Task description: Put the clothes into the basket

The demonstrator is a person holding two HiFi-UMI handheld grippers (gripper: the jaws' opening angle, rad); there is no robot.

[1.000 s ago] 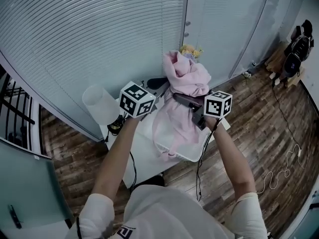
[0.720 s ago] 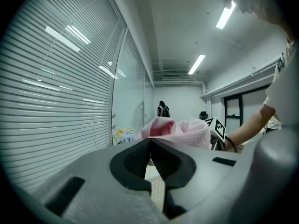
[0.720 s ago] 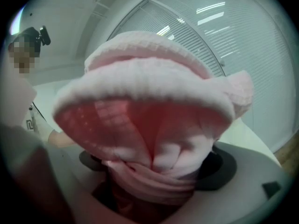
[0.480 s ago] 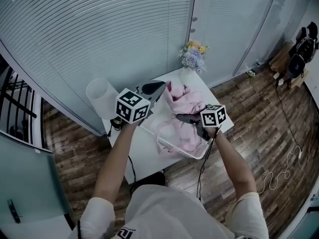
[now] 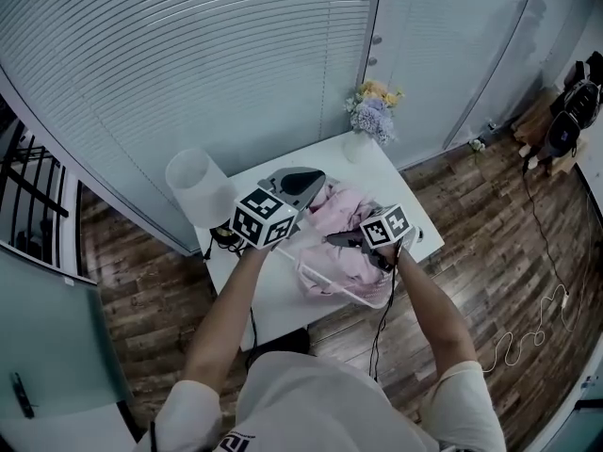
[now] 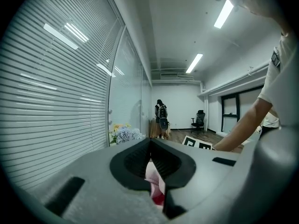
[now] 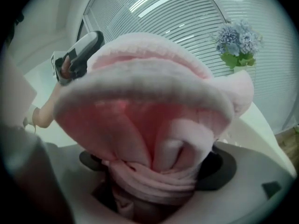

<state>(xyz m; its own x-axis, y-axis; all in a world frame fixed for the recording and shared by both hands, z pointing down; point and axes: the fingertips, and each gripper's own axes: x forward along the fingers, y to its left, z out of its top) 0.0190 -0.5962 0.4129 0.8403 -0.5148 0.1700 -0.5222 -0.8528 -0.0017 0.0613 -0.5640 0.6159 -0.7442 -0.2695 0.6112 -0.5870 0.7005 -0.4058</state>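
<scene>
Both outstretched, left gripper (image 5: 307, 185) and right gripper (image 5: 345, 240) pinch pink garment (image 5: 341, 264).

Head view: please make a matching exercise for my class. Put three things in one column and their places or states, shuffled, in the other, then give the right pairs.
Things
1. pink garment
2. flowers
3. basket

Places or states
A. at the far edge of the table
B. on the table, with the garment in it
C. gripped by the left claw and the right claw

Pairs: 1-C, 2-A, 3-B
</scene>
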